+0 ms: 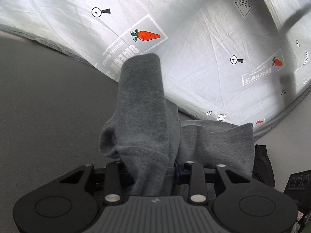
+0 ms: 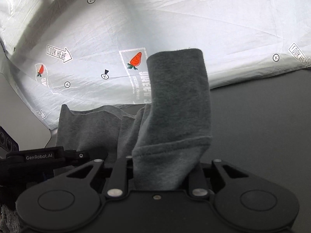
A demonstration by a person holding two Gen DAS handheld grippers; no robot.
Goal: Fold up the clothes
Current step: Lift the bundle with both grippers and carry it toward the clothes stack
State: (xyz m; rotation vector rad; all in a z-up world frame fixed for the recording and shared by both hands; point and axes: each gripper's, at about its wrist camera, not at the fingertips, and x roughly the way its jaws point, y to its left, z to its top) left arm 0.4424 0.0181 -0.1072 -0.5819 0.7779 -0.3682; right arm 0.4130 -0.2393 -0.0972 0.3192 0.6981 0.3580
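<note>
A grey fleece garment (image 1: pixel 143 104) is held up in the air between both grippers. In the left wrist view a hemmed fold of it rises from my left gripper (image 1: pixel 151 172), which is shut on it; the fingertips are hidden by the cloth. The rest of the garment hangs slack to the right (image 1: pixel 217 143). In the right wrist view my right gripper (image 2: pixel 163 174) is shut on another hemmed fold of the same garment (image 2: pixel 178 101), which stands up in front of the camera. The left gripper (image 2: pixel 38 157) shows at the left edge of that view.
Below lies a white sheet printed with carrots and arrows (image 1: pixel 194 44), also in the right wrist view (image 2: pixel 136 29). A dark grey surface (image 1: pixel 48 106) borders it, also seen in the right wrist view (image 2: pixel 262 126). A black cloth (image 1: pixel 262 165) lies near the right edge.
</note>
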